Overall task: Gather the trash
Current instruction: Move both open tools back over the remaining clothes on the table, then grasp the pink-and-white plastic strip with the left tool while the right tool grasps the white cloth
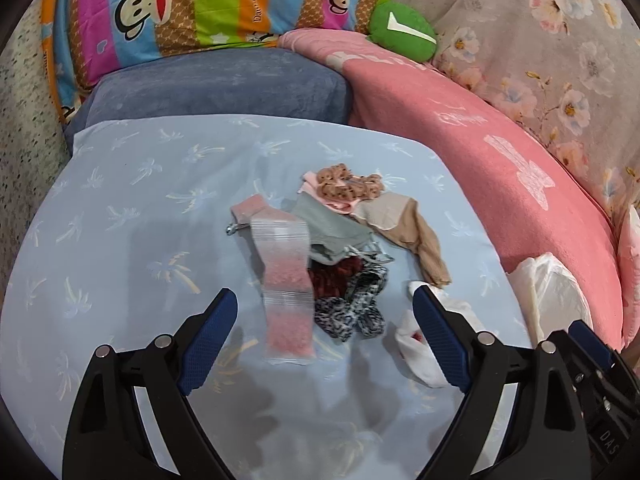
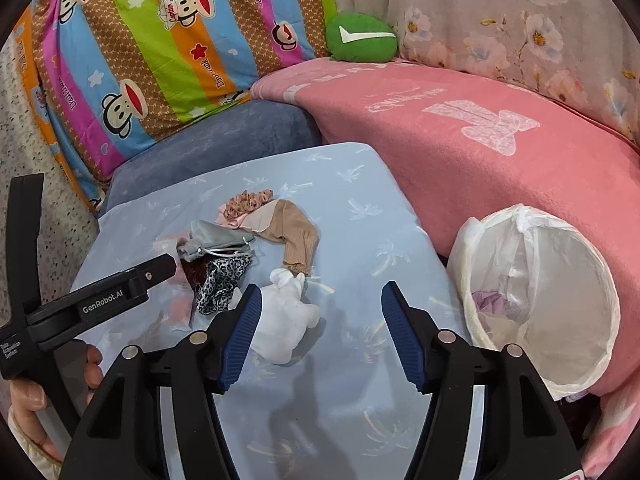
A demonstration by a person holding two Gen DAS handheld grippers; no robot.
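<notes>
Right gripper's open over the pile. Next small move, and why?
Probably ease the right gripper down and left onto the white wad. Its jaws are open and empty, the wad lies loose against the left finger, nearest of the pile, and the lined bin stands open just to the right.

Bin liner (image 1: 552,300) partly behind right claw (image 1: 588,336); dark red fabric (image 1: 334,280) mostly buried, kind unclear.

A striped monkey-print pillow (image 1: 180,4) leans behind a green cushion (image 1: 402,32).
</notes>
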